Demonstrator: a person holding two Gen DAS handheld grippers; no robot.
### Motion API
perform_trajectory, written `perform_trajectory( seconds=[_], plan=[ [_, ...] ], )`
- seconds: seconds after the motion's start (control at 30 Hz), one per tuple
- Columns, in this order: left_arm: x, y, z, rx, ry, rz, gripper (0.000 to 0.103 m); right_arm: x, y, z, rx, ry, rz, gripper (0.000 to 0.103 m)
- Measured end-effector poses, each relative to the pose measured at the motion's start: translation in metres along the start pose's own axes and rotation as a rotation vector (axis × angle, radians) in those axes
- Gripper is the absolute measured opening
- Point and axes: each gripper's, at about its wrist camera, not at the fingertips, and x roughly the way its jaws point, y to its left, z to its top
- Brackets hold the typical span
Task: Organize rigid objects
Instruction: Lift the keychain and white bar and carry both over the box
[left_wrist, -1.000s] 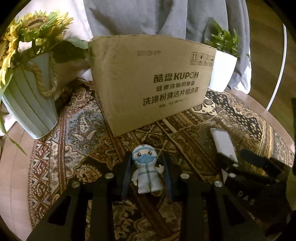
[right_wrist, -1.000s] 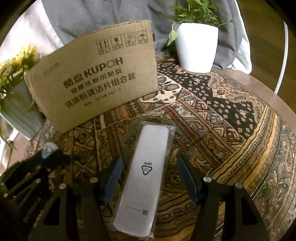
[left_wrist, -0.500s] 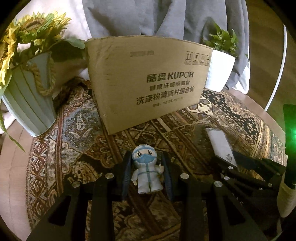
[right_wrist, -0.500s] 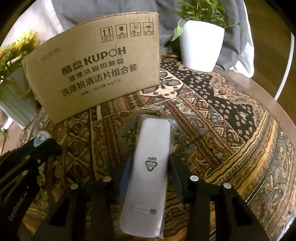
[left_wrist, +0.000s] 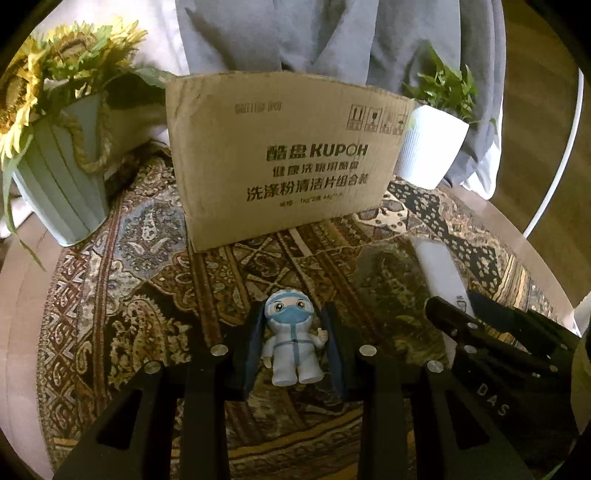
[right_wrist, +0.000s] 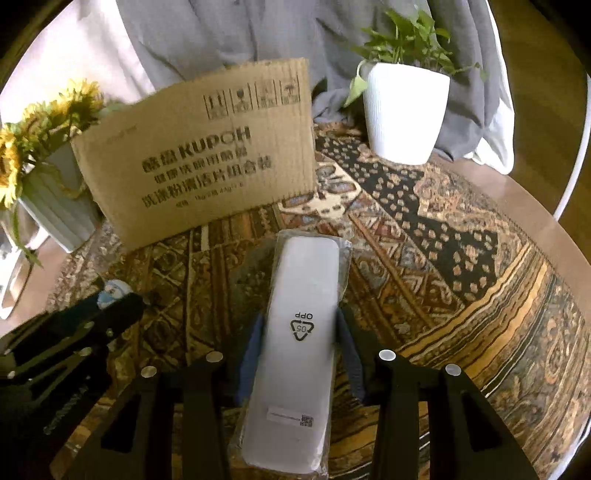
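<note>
My left gripper (left_wrist: 293, 341) is shut on a small white figurine (left_wrist: 293, 338) in a protective suit and blue mask, held upright above the patterned cloth. My right gripper (right_wrist: 301, 332) is shut on a long white block in clear wrap (right_wrist: 297, 343), marked OPP, lifted off the cloth. The block also shows in the left wrist view (left_wrist: 441, 269), with the right gripper (left_wrist: 491, 332) around it. The left gripper (right_wrist: 70, 328) and the figurine's head (right_wrist: 110, 290) show at the left of the right wrist view. A brown cardboard box (left_wrist: 284, 158) stands behind both.
A pale pot of sunflowers (left_wrist: 59, 184) stands at the back left. A white pot with a green plant (right_wrist: 404, 110) stands at the back right. A patterned cloth (right_wrist: 443, 266) covers the round table. Grey fabric (left_wrist: 332, 37) hangs behind the box.
My right gripper has closed on the white block and raised it. My left gripper, holding the figurine throughout, has risen and backed away from the box.
</note>
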Motion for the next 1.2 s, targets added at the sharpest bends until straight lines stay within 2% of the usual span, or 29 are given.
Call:
perform_trajectory(
  seconds=[0.77, 1.2],
  plan=[
    [-0.069, -0.02, 0.043, -0.102, -0.139, 0.122, 0.031, -0.06, -0.007, 0.055, -0.127, -0.146, 0.201, 0.042],
    [-0.098, -0.033, 0.081, -0.114, -0.248, 0.184, 0.031, -0.09, -0.013, 0.097, -0.168, -0.261, 0.262, 0.042]
  ],
)
